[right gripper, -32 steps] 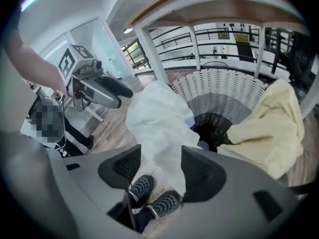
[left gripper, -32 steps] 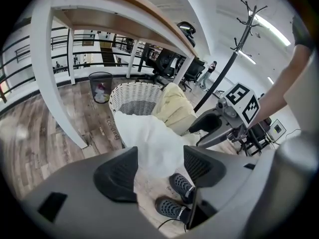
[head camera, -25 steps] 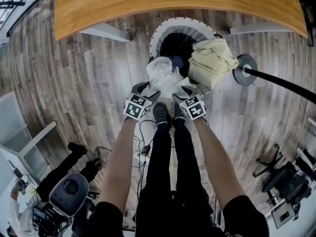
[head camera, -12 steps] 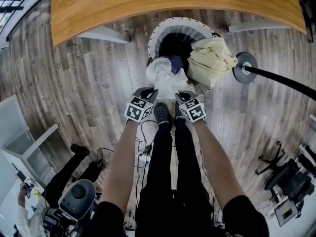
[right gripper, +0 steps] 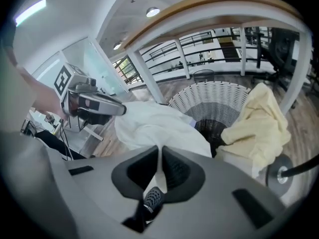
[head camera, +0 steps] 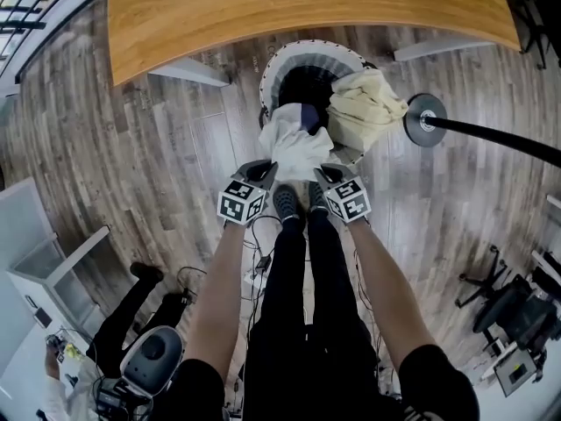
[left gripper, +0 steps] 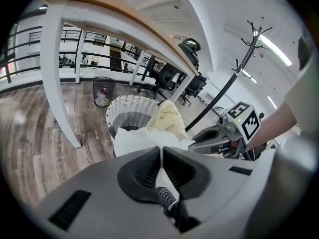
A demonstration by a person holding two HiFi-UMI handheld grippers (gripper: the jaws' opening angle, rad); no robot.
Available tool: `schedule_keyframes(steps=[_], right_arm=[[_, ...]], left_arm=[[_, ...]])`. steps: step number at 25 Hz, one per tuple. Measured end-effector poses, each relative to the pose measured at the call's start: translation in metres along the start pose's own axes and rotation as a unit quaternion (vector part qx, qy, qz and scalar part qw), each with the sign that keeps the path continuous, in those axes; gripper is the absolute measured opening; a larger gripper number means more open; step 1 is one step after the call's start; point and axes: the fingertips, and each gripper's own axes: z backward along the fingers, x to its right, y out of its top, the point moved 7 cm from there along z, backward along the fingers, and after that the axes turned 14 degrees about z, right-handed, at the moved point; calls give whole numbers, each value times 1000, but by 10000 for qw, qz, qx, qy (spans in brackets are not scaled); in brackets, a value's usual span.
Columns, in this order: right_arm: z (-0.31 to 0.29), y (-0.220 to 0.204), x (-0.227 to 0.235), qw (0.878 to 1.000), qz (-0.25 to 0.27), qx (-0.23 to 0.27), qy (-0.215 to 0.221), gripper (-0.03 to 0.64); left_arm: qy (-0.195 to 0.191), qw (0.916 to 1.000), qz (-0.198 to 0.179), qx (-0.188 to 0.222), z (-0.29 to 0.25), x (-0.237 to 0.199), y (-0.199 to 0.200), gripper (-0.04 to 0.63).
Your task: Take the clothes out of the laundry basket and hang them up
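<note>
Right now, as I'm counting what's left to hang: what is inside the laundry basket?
On the laundry basket, a white garment spills over the near rim, a cream garment drapes the right rim, a dark blue piece shows between them. The bottom is hidden.

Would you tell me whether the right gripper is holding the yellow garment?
No, the right gripper is shut on the white garment; the yellow garment drapes over the basket.

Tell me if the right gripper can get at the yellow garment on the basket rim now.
Probably not yet: the right gripper is shut on the white garment. The yellow garment lies uncovered on the basket rim.
</note>
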Motion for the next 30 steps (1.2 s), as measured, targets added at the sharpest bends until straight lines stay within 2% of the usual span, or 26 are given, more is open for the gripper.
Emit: schedule_keyframes(steps=[6,15,19,30], right_arm=[[45,22,-10,9994,-28,317,-168,25],[123,52,-34,9969,109,667,-400,25],[157,69,-47,9946,209,874,-519,25],[234,107,-89,9853,556,1325,-921,25]], left_arm=[[-39,9999,41,140,34,31,3,32],[-219,9967,364,695,93,93,17,32],[-264,9951,224,927,120,117,27,31],[-578,9877,-455,1378,186,166,58,31]])
